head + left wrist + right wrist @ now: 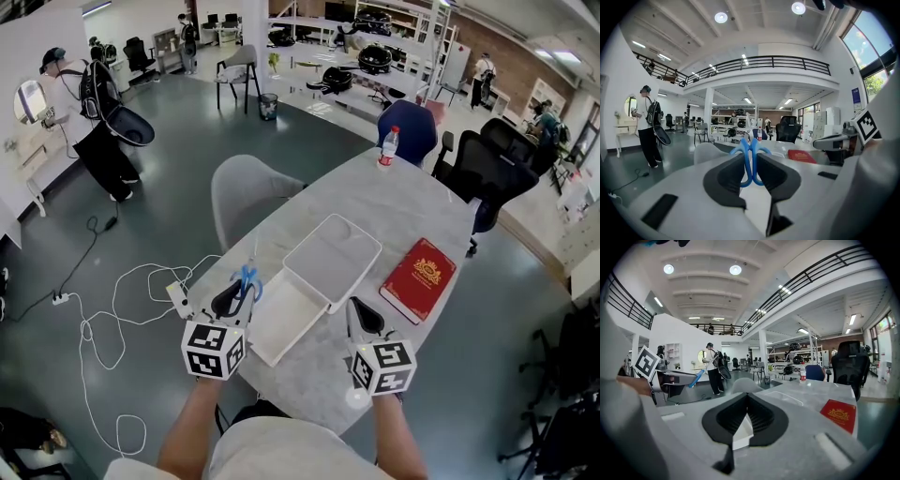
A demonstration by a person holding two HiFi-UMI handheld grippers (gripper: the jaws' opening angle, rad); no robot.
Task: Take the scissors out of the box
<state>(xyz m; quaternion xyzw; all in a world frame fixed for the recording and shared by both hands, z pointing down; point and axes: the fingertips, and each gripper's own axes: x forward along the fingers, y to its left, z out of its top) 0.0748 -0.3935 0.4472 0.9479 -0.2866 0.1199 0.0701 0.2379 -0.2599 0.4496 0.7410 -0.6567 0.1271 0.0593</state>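
Note:
My left gripper is shut on a pair of blue-handled scissors, held in the air just left of the white box and its lid. In the left gripper view the blue handles stand upright, pinched between the dark pads. From the right gripper view the scissors stick out of the left gripper at the far left. My right gripper hovers over the table's near edge beside the box, jaws shut with nothing between them.
A red book lies right of the box on the grey table. A water bottle stands at the far end. A grey chair sits left of the table, with white cables on the floor. People stand far off.

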